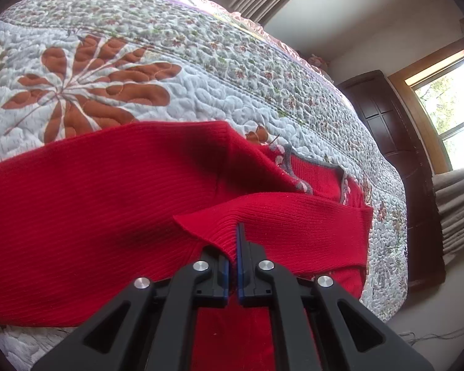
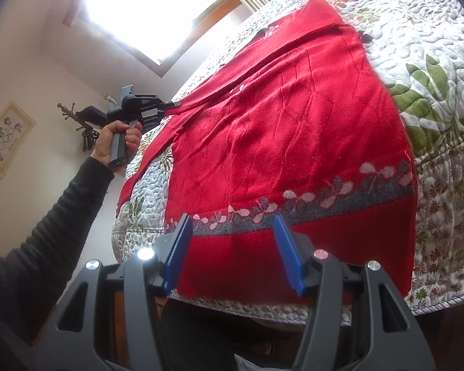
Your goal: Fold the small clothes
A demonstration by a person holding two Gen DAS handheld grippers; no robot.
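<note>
A: Folding the sleeve in? Left gripper was clamped on the red sweater cuff, frame centre, sweater spread on the quilted bedspread.

B: Likely. Right gripper stood apart, empty, above the hem. Next: lay cuff across body.

white walls; bright window; dark wardrobe; grey curtains
</note>
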